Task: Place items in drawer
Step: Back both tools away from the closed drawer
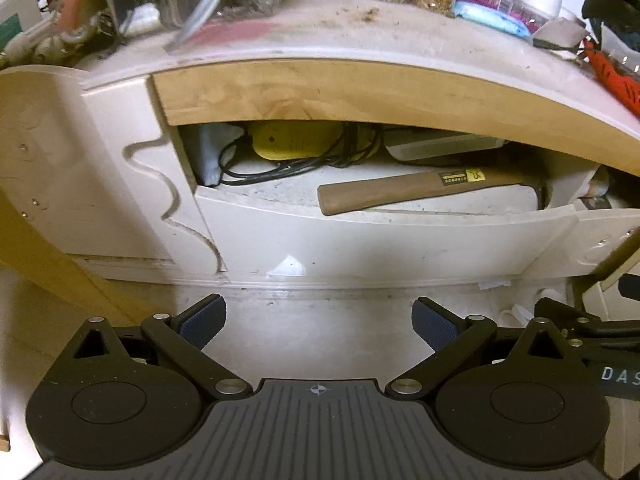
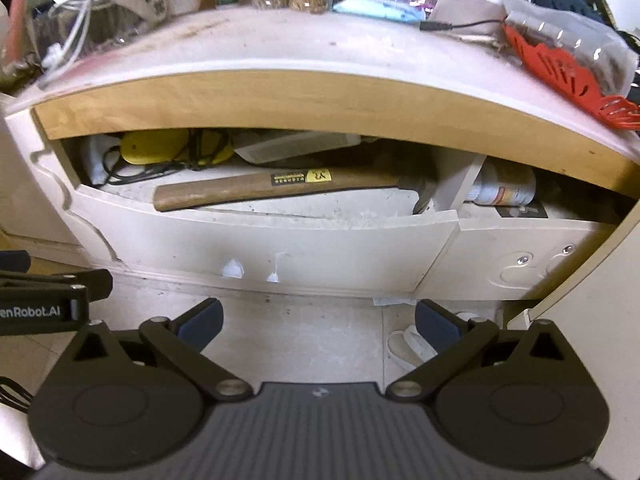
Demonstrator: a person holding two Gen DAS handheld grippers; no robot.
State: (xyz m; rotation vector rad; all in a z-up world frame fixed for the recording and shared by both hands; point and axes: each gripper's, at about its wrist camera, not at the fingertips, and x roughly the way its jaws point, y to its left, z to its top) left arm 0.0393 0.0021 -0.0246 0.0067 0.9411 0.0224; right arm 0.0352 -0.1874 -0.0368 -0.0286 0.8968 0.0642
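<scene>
Left hand-held gripper (image 1: 319,325) released, empty, facing open drawer (image 1: 360,236) | hammer (image 1: 404,194) inside | right hand-held gripper (image 2: 319,322) released, empty | hammer (image 2: 280,190) lies in drawer (image 2: 260,240); bench (image 2: 280,48) clutter remains, further placing likely.

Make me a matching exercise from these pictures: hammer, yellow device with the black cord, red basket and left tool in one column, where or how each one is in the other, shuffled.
Things:
1. hammer
2. yellow device
3. red basket
4. left tool

Places or states:
A. on the desk top, right side
B. open, holding nothing
C. lying across the front of the open drawer
D. at the back of the drawer, black cord beside it

Pairs: 1-C, 2-D, 3-A, 4-B
</scene>
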